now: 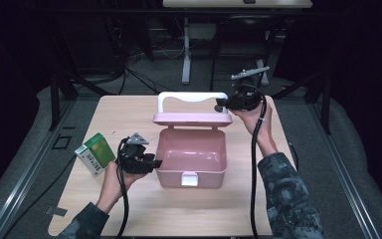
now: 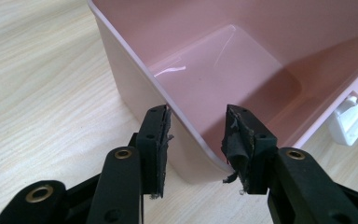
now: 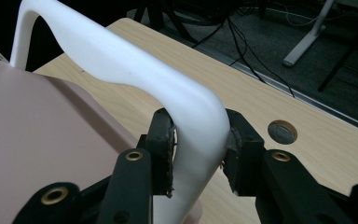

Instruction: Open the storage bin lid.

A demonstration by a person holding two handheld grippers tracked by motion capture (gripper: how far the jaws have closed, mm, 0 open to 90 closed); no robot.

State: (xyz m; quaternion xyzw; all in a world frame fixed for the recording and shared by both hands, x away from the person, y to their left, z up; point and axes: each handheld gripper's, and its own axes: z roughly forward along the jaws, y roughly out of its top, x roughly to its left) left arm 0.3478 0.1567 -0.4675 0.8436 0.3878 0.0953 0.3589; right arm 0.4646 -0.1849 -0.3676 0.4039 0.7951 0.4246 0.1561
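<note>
A pink plastic box [image 1: 210,178] stands open at mid-table, its lid [image 1: 191,118] raised at the back with a white handle [image 1: 191,95] on top. My left gripper [image 1: 156,163] is at the box's front-left corner. In the left gripper view one jaw is outside the box wall [image 2: 130,79] and the other inside, and both pads of that gripper [image 2: 198,135] touch the rim. My right gripper [image 1: 222,104] is shut on the handle's right end. Its pads press both sides of the white handle [image 3: 121,60] next to the lid [image 3: 42,140]. The box is empty inside.
A green and white carton [image 1: 95,153] lies left of my left hand near the table's left edge. A white latch [image 2: 354,121] sits on the box's front wall. The wooden table [image 1: 179,209] has a round cable hole [image 3: 282,131] at its far right.
</note>
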